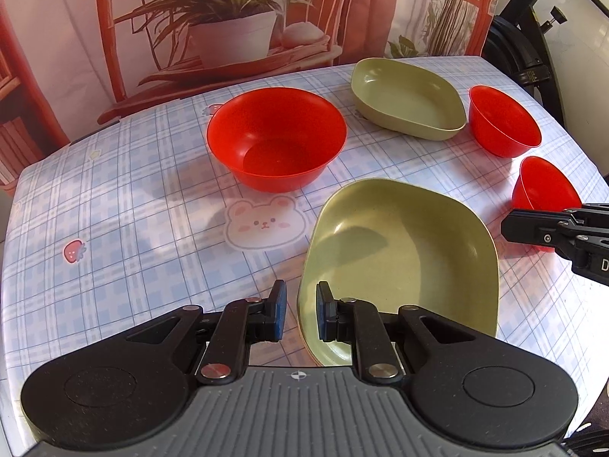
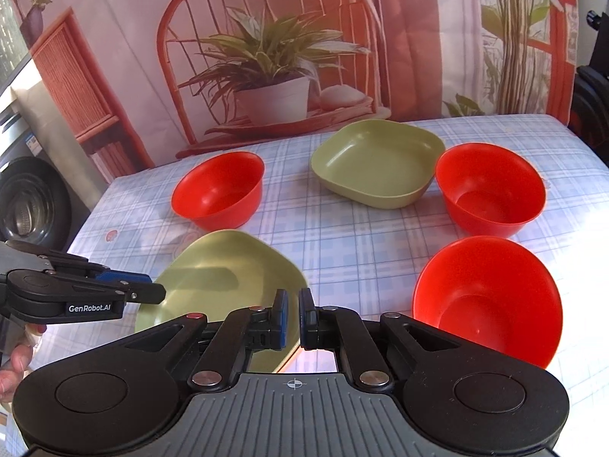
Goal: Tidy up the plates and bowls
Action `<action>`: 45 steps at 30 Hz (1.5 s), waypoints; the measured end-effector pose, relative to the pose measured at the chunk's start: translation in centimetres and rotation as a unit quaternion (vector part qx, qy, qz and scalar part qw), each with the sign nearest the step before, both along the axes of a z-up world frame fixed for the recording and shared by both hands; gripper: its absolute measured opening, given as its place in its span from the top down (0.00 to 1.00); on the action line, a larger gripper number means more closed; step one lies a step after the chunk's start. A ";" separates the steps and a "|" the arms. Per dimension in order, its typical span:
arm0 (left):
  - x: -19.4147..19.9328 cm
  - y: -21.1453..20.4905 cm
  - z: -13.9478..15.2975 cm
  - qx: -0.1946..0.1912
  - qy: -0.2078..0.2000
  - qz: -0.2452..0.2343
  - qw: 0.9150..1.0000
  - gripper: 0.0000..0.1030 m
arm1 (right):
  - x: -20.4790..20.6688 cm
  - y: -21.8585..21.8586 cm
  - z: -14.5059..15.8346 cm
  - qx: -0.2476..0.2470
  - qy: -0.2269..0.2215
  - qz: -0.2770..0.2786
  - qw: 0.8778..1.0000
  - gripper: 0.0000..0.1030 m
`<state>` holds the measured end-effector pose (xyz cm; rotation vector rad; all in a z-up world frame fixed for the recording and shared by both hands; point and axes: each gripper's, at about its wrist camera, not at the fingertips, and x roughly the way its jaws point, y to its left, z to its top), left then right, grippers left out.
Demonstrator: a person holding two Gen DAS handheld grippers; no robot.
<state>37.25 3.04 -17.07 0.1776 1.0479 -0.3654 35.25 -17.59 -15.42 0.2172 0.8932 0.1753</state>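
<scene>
Two green square plates and three red bowls lie on the checked tablecloth. The near green plate point(image 1: 403, 262) point(image 2: 224, 278) is in front of both grippers. My left gripper point(image 1: 300, 310) is open, its jaws straddling the plate's near-left rim without closing on it. My right gripper point(image 2: 293, 318) is nearly closed and empty, above the plate's right edge. The far green plate point(image 1: 407, 99) point(image 2: 377, 162) sits at the back. One red bowl point(image 1: 276, 139) point(image 2: 219, 190) is at back left. Two more red bowls point(image 2: 491, 188) point(image 2: 489, 301) are on the right.
The tablecloth point(image 1: 133, 209) covers the table, with a bear print point(image 1: 264, 226). A printed backdrop point(image 2: 266, 57) of a chair and plant hangs behind the table. Black equipment point(image 1: 529, 49) stands off the right edge. A washing machine point(image 2: 34, 198) is at the left.
</scene>
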 end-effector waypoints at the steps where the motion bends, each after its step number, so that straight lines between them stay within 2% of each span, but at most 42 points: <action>1: 0.0 0.0 0.0 -0.001 0.001 0.001 1.000 0.83 | 0.2 -0.2 -0.3 -0.004 0.005 -0.003 1.000 0.93; 8: -0.1 0.3 -0.8 0.003 0.007 0.013 1.000 0.83 | 0.6 -0.2 -2.5 0.009 0.040 0.002 0.999 0.98; 14: -0.1 0.5 -0.8 -0.004 0.006 0.019 1.000 0.82 | 0.6 0.4 -2.2 0.007 0.043 0.000 0.999 0.97; 17: -0.2 0.5 0.1 -0.006 -0.005 0.023 1.000 0.79 | 0.6 -0.3 -1.0 0.018 0.023 -0.003 1.000 0.96; 25: 0.7 0.3 5.4 -0.064 -0.070 0.031 0.995 0.77 | 1.9 -4.1 2.9 0.017 -0.036 -0.047 0.998 0.96; 26: 0.9 0.0 6.2 -0.077 -0.083 0.028 0.993 0.72 | 2.1 -5.0 3.2 0.017 -0.041 -0.056 0.997 0.96; 27: 1.2 -0.2 6.7 -0.086 -0.092 0.028 0.992 0.61 | 2.3 -5.7 3.4 0.016 -0.045 -0.065 0.997 0.96; 28: 1.4 -0.5 7.1 -0.094 -0.101 0.030 0.990 0.57 | 2.5 -6.3 3.6 0.016 -0.047 -0.074 0.996 0.95; 32: 3.0 -2.5 8.0 -0.114 -0.125 0.027 0.985 0.54 | 3.7 -8.2 3.2 0.021 -0.045 -0.102 0.994 0.94; 38: 6.7 -6.8 6.5 -0.104 -0.122 -0.017 0.987 0.54 | 5.7 -8.7 2.0 0.030 -0.018 -0.120 0.992 0.91; 42: 10.4 -8.6 4.1 -0.118 -0.085 -0.011 0.989 0.54 | 7.6 -9.0 1.0 0.059 0.012 -0.139 0.988 0.89; 45: 12.2 -9.7 2.7 -0.118 -0.073 -0.004 0.990 0.54 | 9.2 -9.4 0.0 0.098 0.037 -0.169 0.980 0.85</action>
